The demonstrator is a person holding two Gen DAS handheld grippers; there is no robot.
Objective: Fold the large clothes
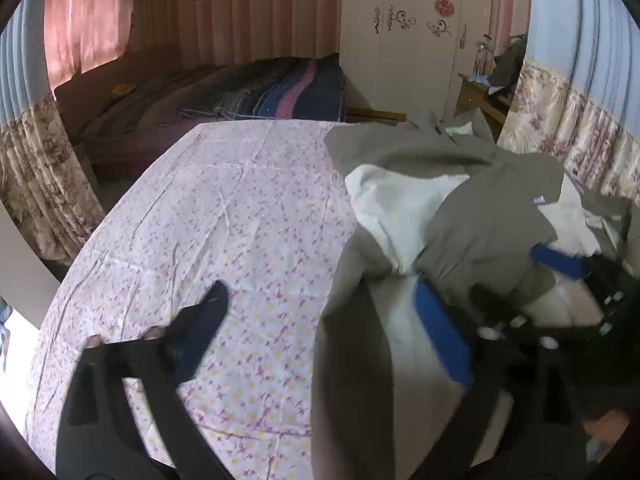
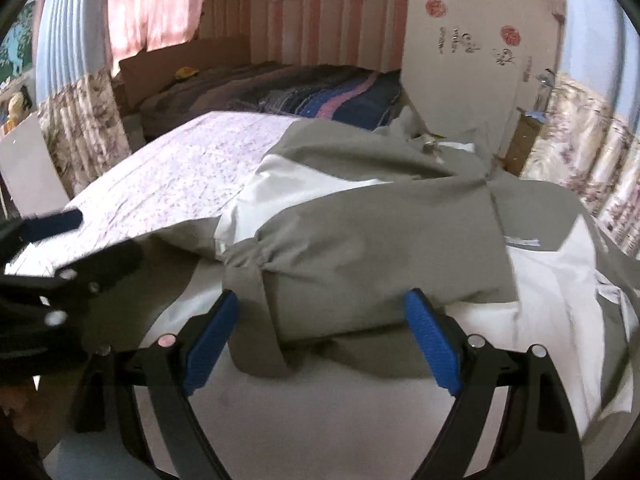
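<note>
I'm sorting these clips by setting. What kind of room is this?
Most likely a home bedroom: a made bed with a striped blanket at the back, a white wardrobe beside it, and pink curtains over the window.

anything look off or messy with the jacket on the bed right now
Yes: the grey jacket is not lying flat. Its white lining shows where the fabric has flipped over, and a sleeve end lies bunched and twisted between the right gripper's open fingers. The floral sheet beneath is only lightly creased.
</note>
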